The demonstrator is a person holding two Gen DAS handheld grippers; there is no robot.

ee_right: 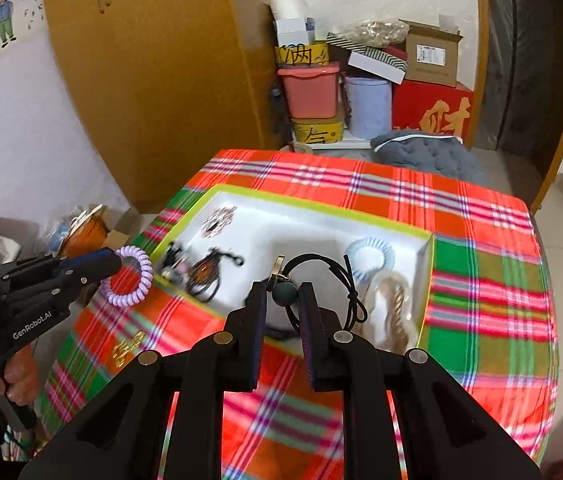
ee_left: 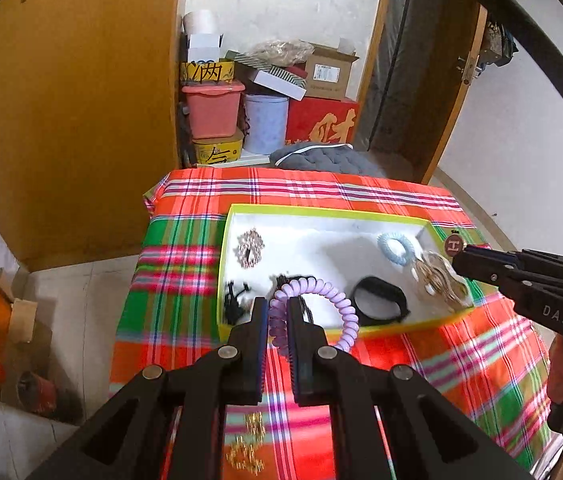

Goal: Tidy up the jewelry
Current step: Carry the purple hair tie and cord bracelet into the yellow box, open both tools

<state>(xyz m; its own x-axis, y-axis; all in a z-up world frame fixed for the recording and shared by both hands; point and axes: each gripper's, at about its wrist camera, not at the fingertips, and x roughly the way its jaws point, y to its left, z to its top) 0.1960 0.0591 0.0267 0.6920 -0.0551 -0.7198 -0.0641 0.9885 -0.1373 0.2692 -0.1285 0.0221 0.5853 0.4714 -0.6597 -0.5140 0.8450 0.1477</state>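
Both grippers are loaded at once here. The left gripper is clamped on a purple spiral hair tie, pinching one side of the coil so the rest of the loop hangs free, just off the near-left edge of the tray. The right gripper is squeezed shut on a dark bead strung on a black cord with a small gold charm beside it, held over the tray's near edge.

The tray sits on the table, which is covered by a plaid cloth. Already inside it: a rhinestone brooch at the far left, a blue spiral tie on the right, a black band, a gold chain heaped in the right corner, and some black tangled bits at the near left.

Looks like the step is dropping each piece into the tray. To do it well, the person should probably bring each gripper in over bare white floor, the middle looks roomiest, and lower before letting go so nothing bounces out. The cord is the fiddly one: its loose loop could snag on the chain or the black band, so it's likely better to set it down clear of those. The coil is springy, so a low release helps there too.
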